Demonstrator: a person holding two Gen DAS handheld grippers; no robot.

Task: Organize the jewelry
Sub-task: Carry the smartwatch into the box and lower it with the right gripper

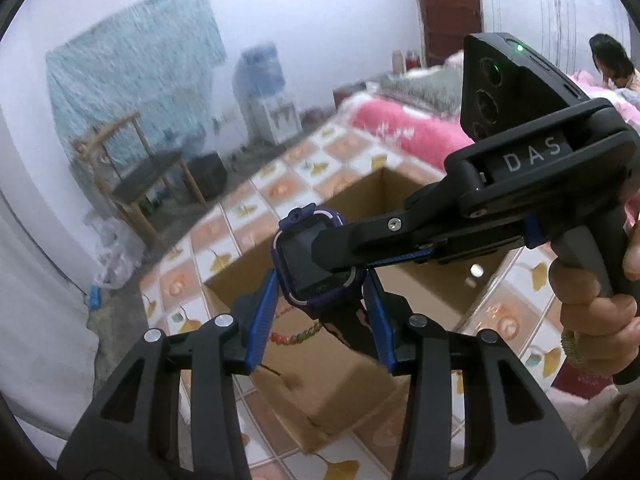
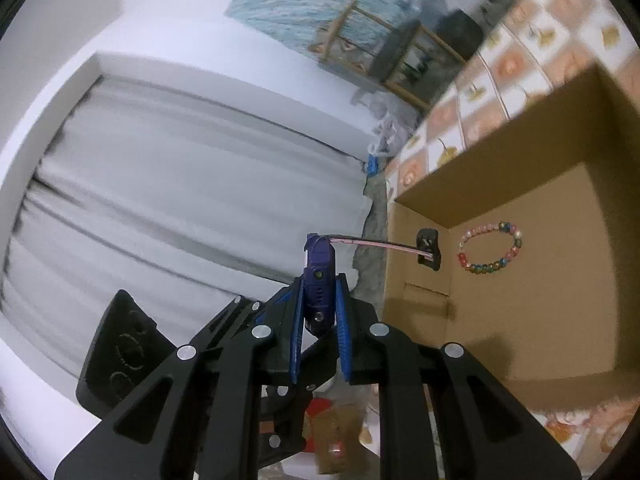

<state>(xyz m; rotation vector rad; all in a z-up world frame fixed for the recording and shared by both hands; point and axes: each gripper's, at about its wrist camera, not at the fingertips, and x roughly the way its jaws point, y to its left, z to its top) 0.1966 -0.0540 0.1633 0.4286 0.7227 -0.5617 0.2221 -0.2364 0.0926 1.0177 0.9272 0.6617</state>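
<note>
**Watch held over the box, drop-off next**

Mid-transfer, by the look of it: purple watch (image 1: 310,258) up in the air above the open cardboard box (image 1: 404,192), gripped from two sides at once.

On the left, left gripper (image 1: 320,312) with its blue pads partway open, closed against the two edges of the watch body. Held firm, as far as can be told. Dead centre, the watch itself: chunky kid-style smartwatch, dark blank screen, purple case with a pale trim, small knob at the top corner. Strap sticking out sideways in the right wrist view, buckle (image 2: 428,249) dangling at the far end.

Coming in from the right, right gripper (image 2: 320,312) nearly closed, pinching the case front to back.

Down in the box, bead bracelet (image 2: 489,249) already lying flat on the bottom.

Next move probably: lower into the box, near but clear of the bracelet, then let go with both. Floppy strap, so watch for snagging on the box wall.
</note>
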